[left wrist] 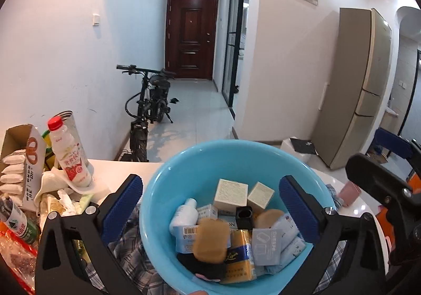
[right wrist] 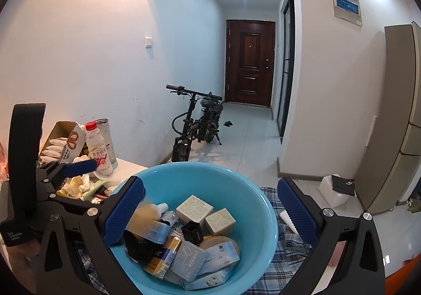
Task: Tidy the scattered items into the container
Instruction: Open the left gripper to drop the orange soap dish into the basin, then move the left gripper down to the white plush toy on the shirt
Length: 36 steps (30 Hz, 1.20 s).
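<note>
Both tools released: left tool [left wrist: 210,205] just dropped tan sponge [left wrist: 211,239] into blue basin [left wrist: 205,161]; right tool [right wrist: 210,205] waits empty.

- light blue basin [left wrist: 194,161]
- blue-and-grey plaid cloth [right wrist: 286,239] under it
- tan sponge [left wrist: 210,239]
- yellow-gold carton [left wrist: 240,255]
- red-capped white bottle [left wrist: 71,155]
- blue gripper pads [left wrist: 297,209]

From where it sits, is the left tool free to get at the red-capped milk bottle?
Probably yes: the left tool is open and empty over the blue basin, and the milk bottle stands unobstructed to its left.
</note>
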Each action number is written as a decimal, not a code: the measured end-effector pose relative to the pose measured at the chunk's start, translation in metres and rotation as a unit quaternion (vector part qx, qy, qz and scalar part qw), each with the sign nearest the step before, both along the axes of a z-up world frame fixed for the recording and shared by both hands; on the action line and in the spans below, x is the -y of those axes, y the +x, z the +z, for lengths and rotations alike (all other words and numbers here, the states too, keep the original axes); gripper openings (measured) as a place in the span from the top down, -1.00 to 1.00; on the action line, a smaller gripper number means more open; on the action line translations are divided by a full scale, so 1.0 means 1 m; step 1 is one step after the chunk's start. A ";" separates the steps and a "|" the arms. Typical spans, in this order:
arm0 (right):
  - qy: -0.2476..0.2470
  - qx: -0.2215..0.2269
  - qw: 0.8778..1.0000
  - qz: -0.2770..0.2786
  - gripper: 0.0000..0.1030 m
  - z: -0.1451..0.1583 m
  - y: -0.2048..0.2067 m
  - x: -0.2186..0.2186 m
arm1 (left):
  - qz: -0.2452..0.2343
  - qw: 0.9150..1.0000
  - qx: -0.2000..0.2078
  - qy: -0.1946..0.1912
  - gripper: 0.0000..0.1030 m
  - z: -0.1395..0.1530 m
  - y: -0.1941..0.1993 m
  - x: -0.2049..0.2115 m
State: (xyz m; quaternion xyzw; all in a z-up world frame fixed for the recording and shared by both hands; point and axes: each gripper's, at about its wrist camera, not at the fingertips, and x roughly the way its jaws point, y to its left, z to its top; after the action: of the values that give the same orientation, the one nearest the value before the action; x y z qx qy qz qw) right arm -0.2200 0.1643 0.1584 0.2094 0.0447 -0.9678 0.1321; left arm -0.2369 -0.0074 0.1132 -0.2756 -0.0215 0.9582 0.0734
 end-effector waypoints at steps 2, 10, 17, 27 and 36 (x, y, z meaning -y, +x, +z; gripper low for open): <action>0.000 0.000 1.000 0.000 -1.00 0.000 -0.001 0.000 | 0.000 1.000 0.006 0.005 -1.00 -0.001 -0.001 0.002; 0.005 0.003 1.000 0.002 -1.00 -0.002 -0.001 0.003 | 0.007 1.000 0.011 0.003 -1.00 -0.002 -0.002 0.003; 0.004 0.002 1.000 -0.001 -1.00 0.000 0.000 0.001 | 0.001 1.000 0.002 -0.009 -1.00 0.003 0.004 0.002; 0.000 -0.006 1.000 -0.008 -1.00 0.006 0.004 -0.006 | 0.003 1.000 -0.002 -0.022 -1.00 0.004 0.007 -0.003; -0.031 -0.018 0.999 0.003 -1.00 0.018 0.013 -0.022 | -0.017 0.999 -0.006 -0.049 -1.00 0.000 0.034 -0.034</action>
State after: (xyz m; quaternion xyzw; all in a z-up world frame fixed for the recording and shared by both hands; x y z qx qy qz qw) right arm -0.2070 0.1867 0.1765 0.1876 0.0172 -0.9720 0.1404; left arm -0.2028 0.0262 0.1137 -0.2738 0.0309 0.9582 0.0766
